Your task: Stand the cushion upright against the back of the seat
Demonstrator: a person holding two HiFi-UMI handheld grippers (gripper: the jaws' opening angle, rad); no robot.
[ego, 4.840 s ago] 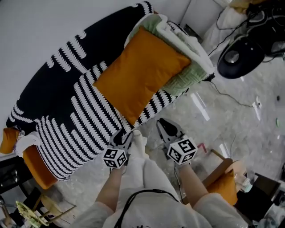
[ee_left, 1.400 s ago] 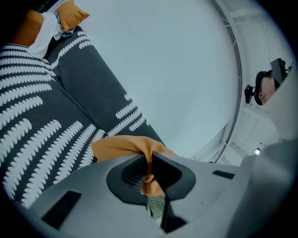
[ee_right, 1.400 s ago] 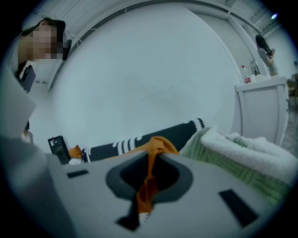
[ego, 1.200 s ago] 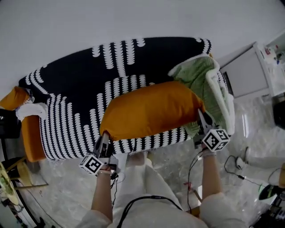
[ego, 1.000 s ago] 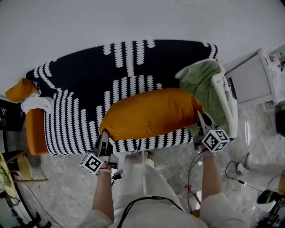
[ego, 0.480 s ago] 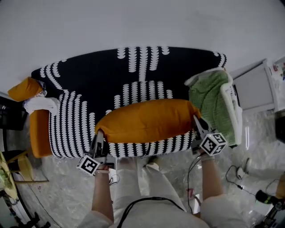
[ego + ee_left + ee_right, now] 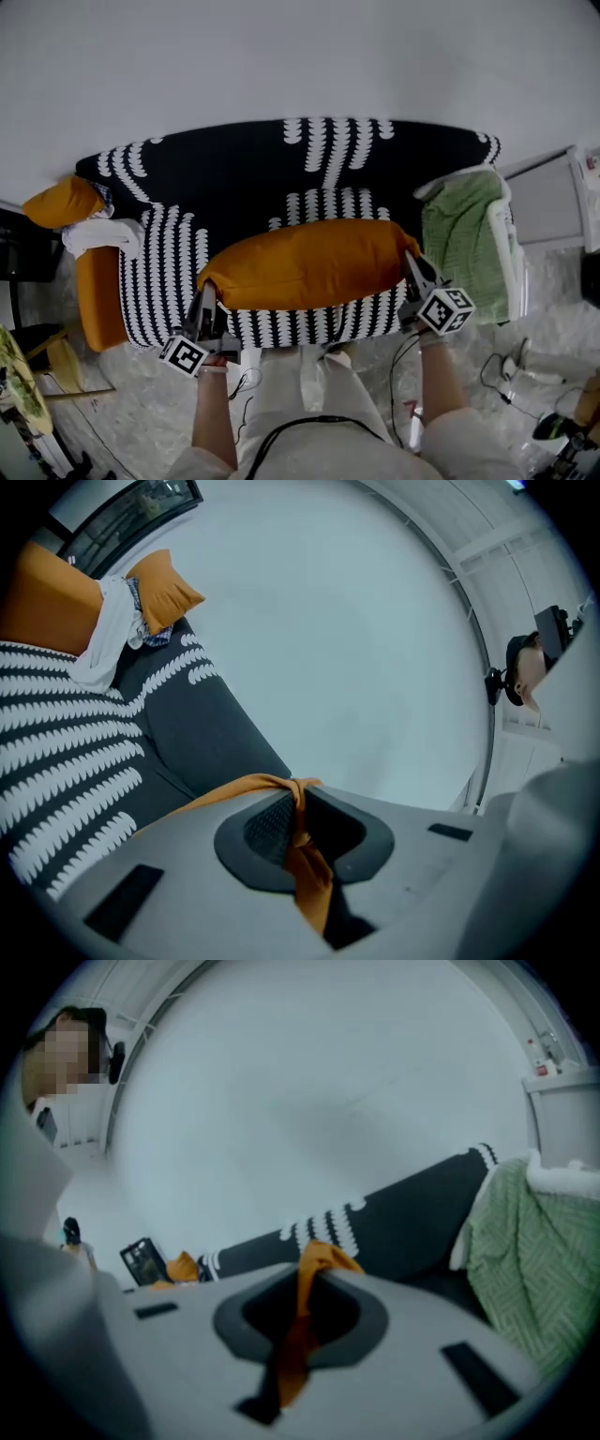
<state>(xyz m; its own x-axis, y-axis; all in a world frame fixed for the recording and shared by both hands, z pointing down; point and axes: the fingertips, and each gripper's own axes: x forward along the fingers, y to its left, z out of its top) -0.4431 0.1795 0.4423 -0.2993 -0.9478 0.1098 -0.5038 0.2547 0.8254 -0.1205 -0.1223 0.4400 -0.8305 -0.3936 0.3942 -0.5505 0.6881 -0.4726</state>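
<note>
A large orange cushion hangs lengthwise over the seat of a sofa with a black-and-white patterned cover. My left gripper is shut on the cushion's left corner, and orange fabric is pinched between its jaws in the left gripper view. At the other end my right gripper is shut on the right corner, with the same orange fabric caught between its jaws. The sofa's dark backrest rises behind the cushion against the white wall.
A green knitted blanket and a white cloth drape the sofa's right arm. On the orange left arm lie a small orange cushion and a white cloth. A white cabinet stands to the right. Cables lie on the floor.
Both grippers have carried the cushion leftward along the sofa, away from the green blanket, to above the middle of the seat. Both grips on the corners are unchanged.
</note>
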